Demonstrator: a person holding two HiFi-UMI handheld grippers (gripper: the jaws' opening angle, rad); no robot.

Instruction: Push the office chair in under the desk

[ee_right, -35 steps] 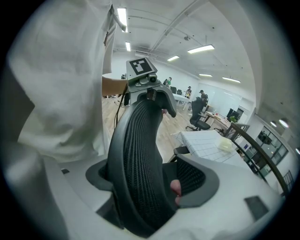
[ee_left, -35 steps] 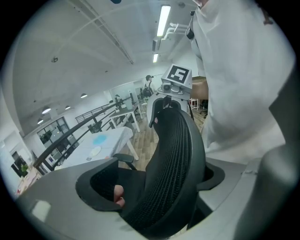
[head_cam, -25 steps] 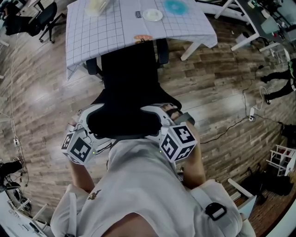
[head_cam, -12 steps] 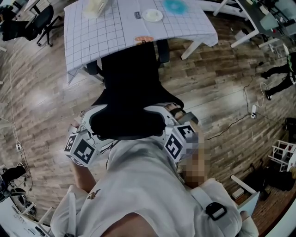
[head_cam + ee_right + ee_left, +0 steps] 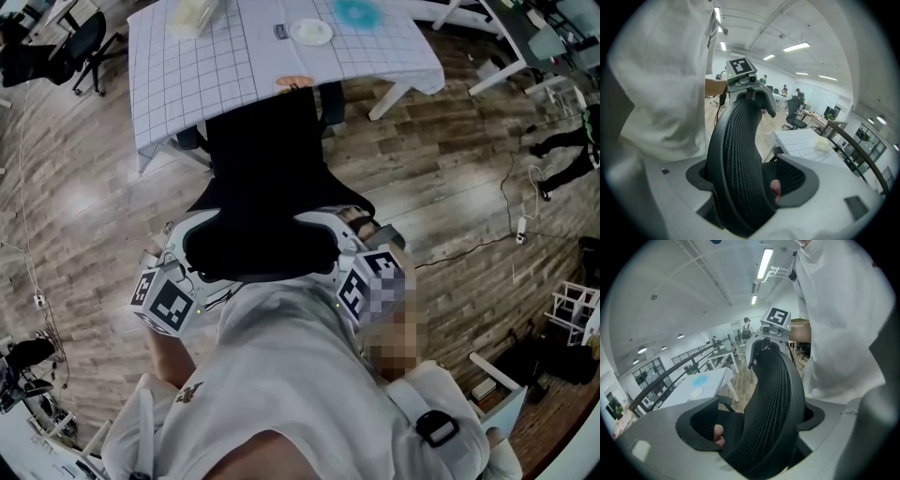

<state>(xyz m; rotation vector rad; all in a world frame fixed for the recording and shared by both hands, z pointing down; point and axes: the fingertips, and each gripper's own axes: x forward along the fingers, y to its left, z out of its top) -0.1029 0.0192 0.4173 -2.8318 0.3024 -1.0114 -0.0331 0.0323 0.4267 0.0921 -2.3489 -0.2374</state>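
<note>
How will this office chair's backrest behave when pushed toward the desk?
The mesh backrest probably flexes slightly. With the left claw and right claw high on it, the office chair may tilt before rolling. On the wood floor it likely rolls easily.

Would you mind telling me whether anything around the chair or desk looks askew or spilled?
Nothing stands out. The office chair stands upright facing the desk; the left gripper and right gripper each clamp its backrest.

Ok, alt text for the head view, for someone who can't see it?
The left gripper and right gripper clamp the back of a black chair whose front meets a cloth-covered desk. The person in white stands behind.
</note>
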